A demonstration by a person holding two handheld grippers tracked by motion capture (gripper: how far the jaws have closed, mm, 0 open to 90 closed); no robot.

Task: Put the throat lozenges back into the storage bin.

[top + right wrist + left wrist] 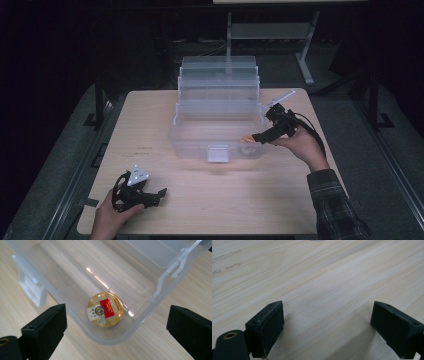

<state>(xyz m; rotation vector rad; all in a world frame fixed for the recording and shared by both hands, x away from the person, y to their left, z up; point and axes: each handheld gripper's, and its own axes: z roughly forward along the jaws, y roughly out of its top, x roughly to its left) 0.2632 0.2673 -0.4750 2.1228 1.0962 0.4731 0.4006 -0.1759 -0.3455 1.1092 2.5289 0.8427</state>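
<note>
A clear plastic box [195,147] with stepped trays folded back behind it stands on the wooden table [145,120]. On its floor, in the right front corner, lies a round gold tin [105,309] with a red label, seen as an orange spot [246,140] from above. My right gripper [256,137] hovers over that right end of the box [110,341]. Its jaws stand wide open [116,327] on either side of the tin and well above it, touching nothing. My left gripper [161,195] rests near the table's front left, open [327,325] over bare wood.
The box has a latch tab [218,153] on its front wall and a hinge arm [280,98] sticking up at its right. The raised trays [219,80] form a wall behind it. Bare tabletop [324,277] lies between the box and the front edge.
</note>
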